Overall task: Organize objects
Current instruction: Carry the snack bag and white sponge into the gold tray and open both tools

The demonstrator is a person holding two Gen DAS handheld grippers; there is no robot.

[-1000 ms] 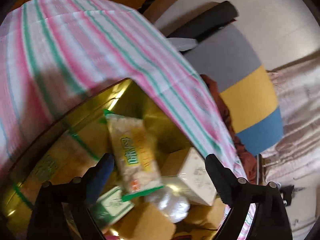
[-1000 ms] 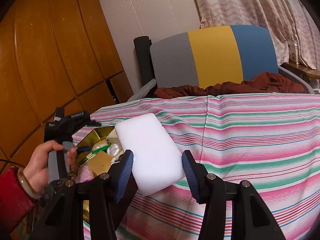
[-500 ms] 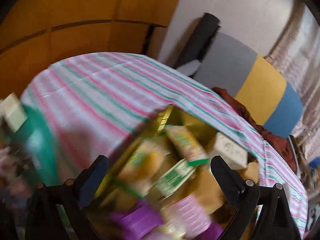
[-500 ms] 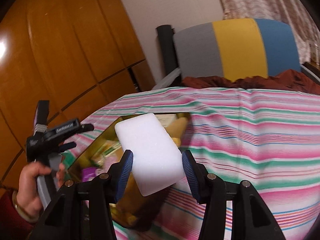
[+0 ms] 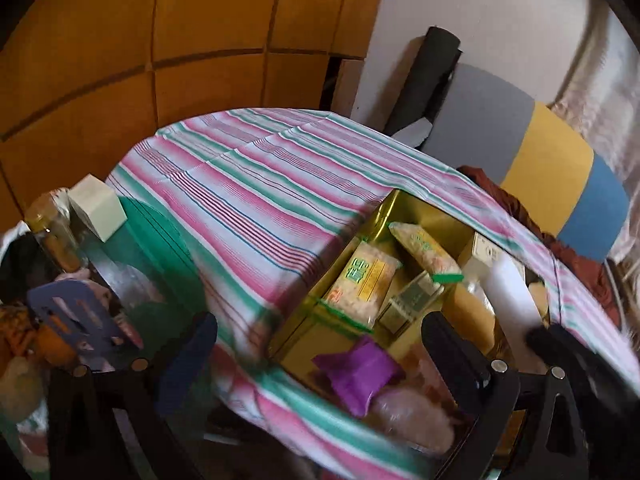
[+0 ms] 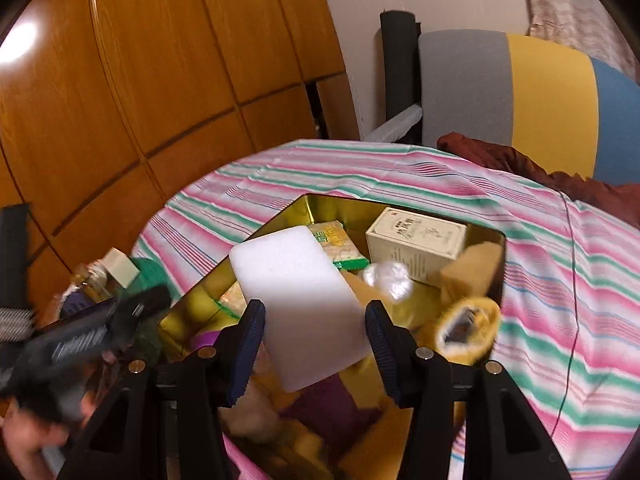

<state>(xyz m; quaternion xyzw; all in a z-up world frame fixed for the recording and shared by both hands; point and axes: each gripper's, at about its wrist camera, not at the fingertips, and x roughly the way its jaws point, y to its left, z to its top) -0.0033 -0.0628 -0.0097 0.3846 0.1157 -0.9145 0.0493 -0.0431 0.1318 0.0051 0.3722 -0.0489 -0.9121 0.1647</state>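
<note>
A: What has the right gripper (image 6: 314, 350) got?

B: A white foam block (image 6: 298, 304), pinched across its near end between the jaws; the rest juts out ahead of the tips, over the gold tin (image 6: 404, 210) below.

A: How will it handle?

B: Light and squashy, I'd judge, so a gentle squeeze on the flat sides is enough. Clamp hard and it dents.

A: And the left gripper (image 5: 316, 354)?

B: Spread wide, holding nothing, with the tin's snack packets (image 5: 362, 280) just ahead of its tips.
</note>
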